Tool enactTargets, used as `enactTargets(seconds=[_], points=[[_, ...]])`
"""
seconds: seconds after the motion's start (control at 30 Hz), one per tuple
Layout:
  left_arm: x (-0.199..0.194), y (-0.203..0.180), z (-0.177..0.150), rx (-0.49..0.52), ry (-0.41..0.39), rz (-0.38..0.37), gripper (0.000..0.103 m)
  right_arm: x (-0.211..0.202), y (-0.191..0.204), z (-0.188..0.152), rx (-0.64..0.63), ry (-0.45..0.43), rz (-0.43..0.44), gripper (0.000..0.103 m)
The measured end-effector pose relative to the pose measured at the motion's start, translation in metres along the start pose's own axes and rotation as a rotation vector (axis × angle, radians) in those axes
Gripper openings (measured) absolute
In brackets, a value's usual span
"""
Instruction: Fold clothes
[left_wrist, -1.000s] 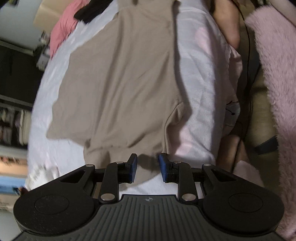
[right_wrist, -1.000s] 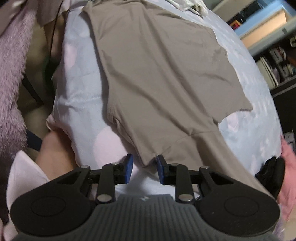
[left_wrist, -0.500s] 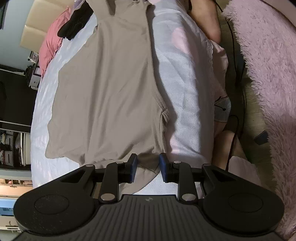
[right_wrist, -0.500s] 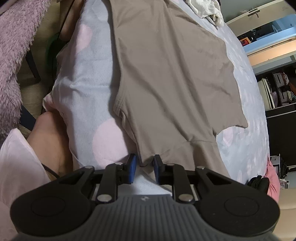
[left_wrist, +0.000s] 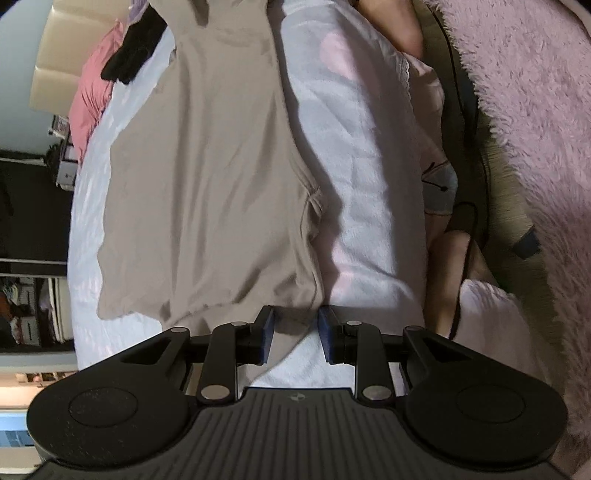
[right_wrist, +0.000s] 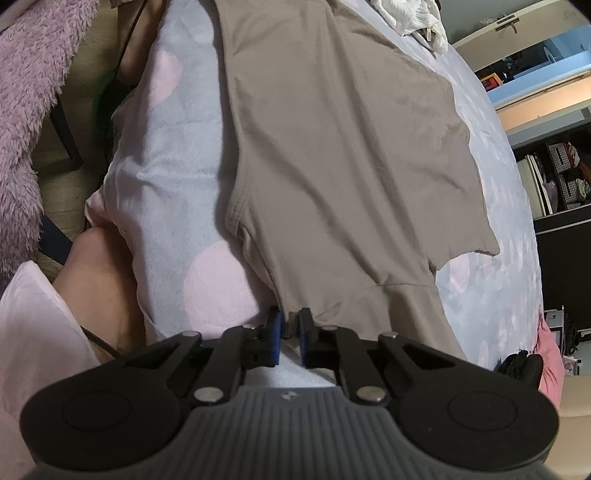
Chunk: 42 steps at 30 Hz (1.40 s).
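Note:
A beige T-shirt (left_wrist: 207, 177) lies spread flat on the bed's pale sheet (left_wrist: 369, 184). My left gripper (left_wrist: 295, 328) stands low over one near corner of the shirt. Its blue pads are apart, and cloth lies loosely between them without being pressed. In the right wrist view the same shirt (right_wrist: 332, 147) stretches away, with a short sleeve at the right. My right gripper (right_wrist: 290, 328) is at the shirt's near edge beside the neckline. Its jaws are closing to a narrow slit that pinches a small fold of the fabric.
A fluffy pink blanket (left_wrist: 535, 147) hangs beside the bed, and a person's bare leg (right_wrist: 99, 273) is against the mattress edge. A black garment (left_wrist: 133, 55) and pink cloth (left_wrist: 90, 99) lie at the headboard end, white clothing (right_wrist: 410, 14) at the other. Shelves (right_wrist: 554, 177) stand beyond the bed.
The right jaws narrowed from a clear gap to a slit on the shirt's edge. Both views rolled a little. The left gripper's gap stayed the same.

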<state>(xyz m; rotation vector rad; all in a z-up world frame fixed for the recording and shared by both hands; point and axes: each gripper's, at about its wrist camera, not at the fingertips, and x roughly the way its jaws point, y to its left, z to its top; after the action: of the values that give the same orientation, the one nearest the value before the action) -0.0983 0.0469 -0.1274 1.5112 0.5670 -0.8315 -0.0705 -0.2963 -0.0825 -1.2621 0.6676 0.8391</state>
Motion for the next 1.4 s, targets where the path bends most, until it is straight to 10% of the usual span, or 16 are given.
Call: enactTargets(seconds=[0.1,0.67,0.9,1.4], points=[[0.000,0.005,0.002,-0.024,0.011,-0.004,0.005,-0.006,-0.003,-0.001,0.011,-0.004,0.013,0.005],[-0.010,0.025,0.001,-0.155,0.080,-0.245,0.003,-0.014,-0.009,-0.009,0.072,0.044,0.216,0.005],[-0.007,0.039,-0.004,-0.225,0.060,-0.259,0.016,-0.026,-0.024,-0.007,0.121,0.025,0.228,0.034],[-0.011,0.203,-0.070,-0.909,-0.087,-0.309,0.034,-0.006,-0.185,-0.026,0.732,-0.106,0.144,0.033]])
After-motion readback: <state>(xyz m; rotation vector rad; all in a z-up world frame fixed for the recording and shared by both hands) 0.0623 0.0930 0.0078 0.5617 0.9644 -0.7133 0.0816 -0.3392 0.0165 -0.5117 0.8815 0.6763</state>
